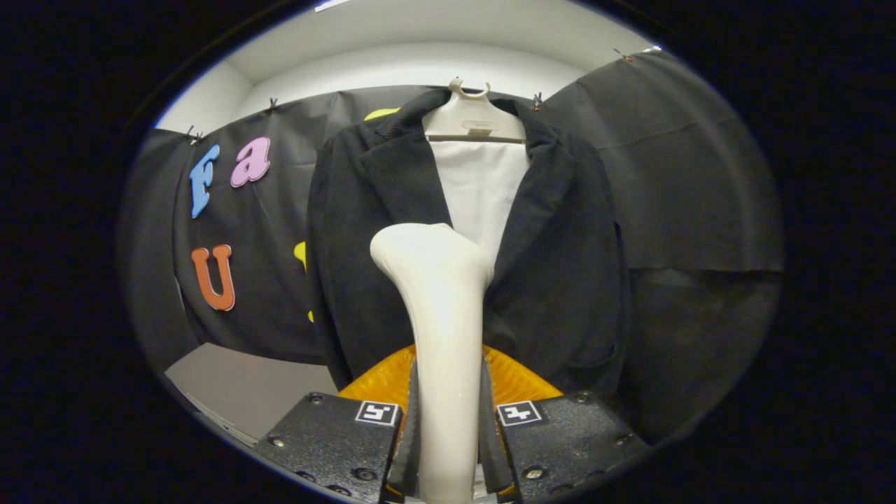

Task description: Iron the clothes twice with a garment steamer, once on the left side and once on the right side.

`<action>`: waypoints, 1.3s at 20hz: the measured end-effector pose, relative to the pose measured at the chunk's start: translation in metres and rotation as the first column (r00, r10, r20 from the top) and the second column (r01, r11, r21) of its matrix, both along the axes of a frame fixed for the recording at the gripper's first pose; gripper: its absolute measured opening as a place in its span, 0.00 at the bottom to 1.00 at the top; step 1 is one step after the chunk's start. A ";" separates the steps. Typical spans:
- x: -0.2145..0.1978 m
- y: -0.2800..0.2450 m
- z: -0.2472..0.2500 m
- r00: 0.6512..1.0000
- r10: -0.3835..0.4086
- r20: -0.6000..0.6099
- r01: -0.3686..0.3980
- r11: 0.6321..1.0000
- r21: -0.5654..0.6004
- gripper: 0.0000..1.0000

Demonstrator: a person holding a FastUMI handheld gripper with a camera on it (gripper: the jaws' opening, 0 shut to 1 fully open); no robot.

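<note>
A white garment steamer (442, 315) stands upright between my fingers, and my gripper (446, 420) is shut on its handle. Its wide head reaches up in front of a dark jacket (560, 280) that hangs on a pale hanger (474, 120) against the booth wall. The jacket is open at the front, showing a white lining (483, 189). The steamer head sits near the jacket's left lapel, close to the opening; whether it touches the cloth I cannot tell.
An orange ribbed object (518, 381) lies just beyond my fingers, below the jacket's hem. A grey table surface (238, 385) shows to the left. Black cloth walls (686, 196) close in behind and to the right.
</note>
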State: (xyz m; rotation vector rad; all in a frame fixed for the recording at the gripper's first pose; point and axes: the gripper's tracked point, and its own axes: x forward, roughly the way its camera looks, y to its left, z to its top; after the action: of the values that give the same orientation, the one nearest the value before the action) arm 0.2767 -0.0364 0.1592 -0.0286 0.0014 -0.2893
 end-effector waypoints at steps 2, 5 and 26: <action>0.000 0.001 -0.009 1.000 0.006 -0.014 -0.006 1.000 -0.002 0.38; -0.002 0.000 -0.022 0.999 0.006 -0.033 -0.006 1.000 -0.002 0.38; 0.002 -0.018 -0.140 0.956 -0.049 -0.288 0.068 0.996 0.058 0.38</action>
State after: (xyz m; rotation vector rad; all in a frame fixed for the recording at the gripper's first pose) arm 0.2789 -0.0544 0.0194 -0.0029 0.3011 -0.3422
